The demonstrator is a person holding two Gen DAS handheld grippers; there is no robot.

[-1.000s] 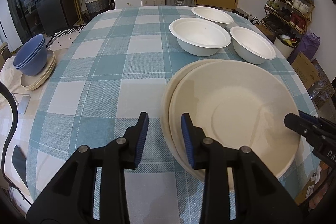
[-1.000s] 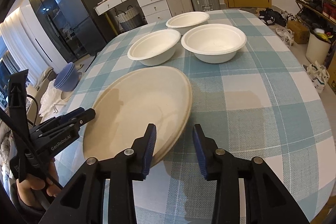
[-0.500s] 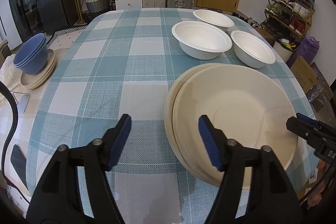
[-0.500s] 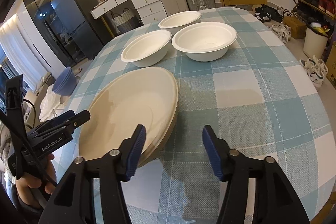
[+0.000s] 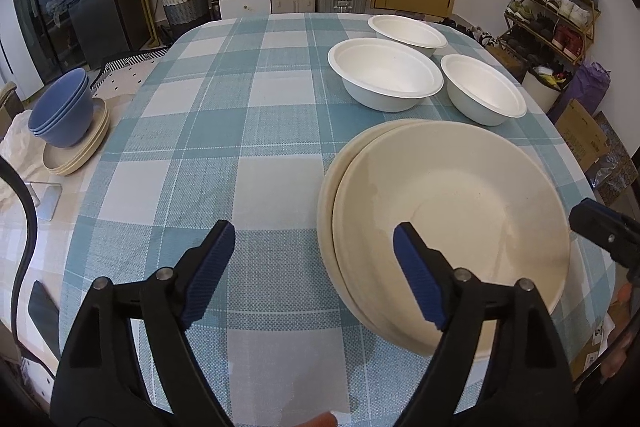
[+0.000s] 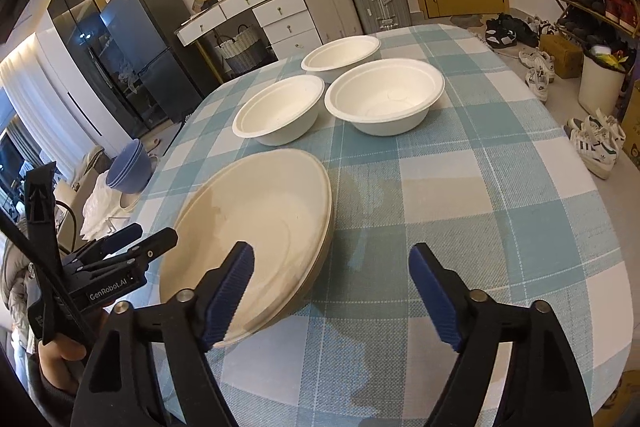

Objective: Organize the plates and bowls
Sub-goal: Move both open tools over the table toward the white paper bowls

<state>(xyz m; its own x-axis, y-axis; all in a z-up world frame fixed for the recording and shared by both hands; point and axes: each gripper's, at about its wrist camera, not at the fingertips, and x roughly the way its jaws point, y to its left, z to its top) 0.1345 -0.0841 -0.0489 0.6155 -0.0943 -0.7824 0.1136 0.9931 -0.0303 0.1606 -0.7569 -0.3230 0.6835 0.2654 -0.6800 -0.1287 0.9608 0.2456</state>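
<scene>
Left gripper [image 5: 308, 267]: my fingers have just been opening and stand wide, one over the cloth, one above the plate rim, gripping nothing.
Plates [image 5: 452, 223]: two cream ones stacked, slightly offset, on the checked bench [image 5: 224, 131].
Bowls [image 5: 386, 73]: three white ones clustered beyond the plates.
Right gripper [image 6: 332, 287]: fingers likewise just opened wide, empty, straddling the plates' near edge.
</scene>
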